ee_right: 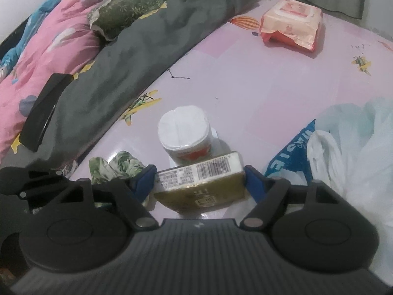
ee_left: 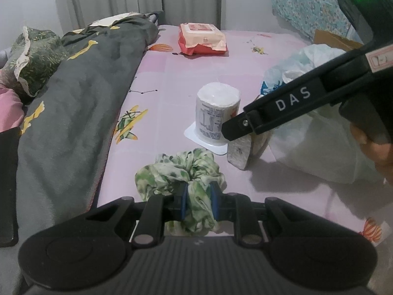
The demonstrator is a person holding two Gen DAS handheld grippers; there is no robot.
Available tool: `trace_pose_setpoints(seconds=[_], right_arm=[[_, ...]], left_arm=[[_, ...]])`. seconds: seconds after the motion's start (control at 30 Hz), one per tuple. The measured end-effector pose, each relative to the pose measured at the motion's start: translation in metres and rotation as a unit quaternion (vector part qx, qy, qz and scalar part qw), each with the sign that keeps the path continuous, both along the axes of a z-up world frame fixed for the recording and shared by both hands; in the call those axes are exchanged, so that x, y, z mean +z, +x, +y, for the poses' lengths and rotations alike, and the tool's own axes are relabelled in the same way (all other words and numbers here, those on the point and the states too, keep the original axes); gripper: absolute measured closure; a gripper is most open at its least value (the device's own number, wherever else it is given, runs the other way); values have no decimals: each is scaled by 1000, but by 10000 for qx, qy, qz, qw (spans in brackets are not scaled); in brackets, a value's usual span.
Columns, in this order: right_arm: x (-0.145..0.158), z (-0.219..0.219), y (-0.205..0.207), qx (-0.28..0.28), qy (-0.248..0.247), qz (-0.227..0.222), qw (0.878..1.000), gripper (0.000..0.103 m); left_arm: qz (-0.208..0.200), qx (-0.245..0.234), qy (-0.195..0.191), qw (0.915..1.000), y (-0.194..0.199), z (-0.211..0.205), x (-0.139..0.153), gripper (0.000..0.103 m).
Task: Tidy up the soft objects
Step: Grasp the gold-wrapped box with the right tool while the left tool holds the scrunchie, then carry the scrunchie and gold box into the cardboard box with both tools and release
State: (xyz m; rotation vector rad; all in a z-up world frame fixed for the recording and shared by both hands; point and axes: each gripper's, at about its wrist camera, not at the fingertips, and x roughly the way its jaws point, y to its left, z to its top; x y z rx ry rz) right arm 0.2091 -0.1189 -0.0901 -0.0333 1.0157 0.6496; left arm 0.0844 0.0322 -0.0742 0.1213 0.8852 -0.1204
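My left gripper (ee_left: 198, 196) is shut on a green-and-white fabric scrunchie (ee_left: 179, 172) that rests on the pink bed sheet (ee_left: 211, 66). My right gripper (ee_right: 199, 179) is shut on a gold-wrapped tissue pack (ee_right: 200, 182) with a barcode label, its fingers on the two ends. In the left wrist view the pack (ee_left: 242, 151) stands on edge under the right gripper's finger. A white wrapped tissue roll (ee_left: 217, 115) stands upright just beyond both grippers; it also shows in the right wrist view (ee_right: 184, 135). The scrunchie shows left of the pack (ee_right: 115, 166).
A red-orange wet-wipes pack (ee_left: 202, 39) lies further back on the sheet. A dark grey blanket (ee_left: 73, 98) and pink quilt (ee_right: 49, 49) lie to the left. White plastic bags (ee_left: 316, 132) lie on the right. A black flat object (ee_right: 44, 113) lies on the blanket.
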Motion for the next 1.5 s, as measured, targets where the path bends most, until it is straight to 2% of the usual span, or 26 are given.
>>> trace_pose_setpoints(seconds=[0.23,0.47,0.7,0.8,0.87,1.03,1.13,1.27,1.33,1.5], right_arm=[[21,-22,-9,-282,712,145,9970,28],[62,-71,-34,-603,1833,183,9810,28],[116,-158,-72,-1085,2616,-461,9580,28],[138,-209,-95,-1463,2757,-865,9461,28],[149,-245,-115,-1797,2695,-1158,9390,28],[159,-323,-159,-2674,2270,-1501,9244,28],[150,-357,-179,-3108,2058,-1427,9169,28],[133,-393,-197,-3485,1905,-1178,9101,28],[126,-402,-200,-3551,1805,-1087,9108,27],[106,-409,-184,-3439,1603,-749,9222,27]], left_arm=[[-307,53,-22,9995,-6,1,25,84],[-631,-142,-332,9974,-8,-10,71,84],[-944,-824,-802,9889,-1,-55,125,84],[-1082,-1325,-957,9806,1,-91,146,84],[-1083,-1776,-1110,9718,5,-121,157,84],[-612,-2923,-1363,9446,17,-204,160,83],[-147,-3350,-1226,9341,26,-257,144,83],[733,-3652,-928,9234,38,-309,111,82],[1100,-3640,-772,9216,45,-324,95,81],[1507,-3598,-655,9184,46,-326,74,69]])
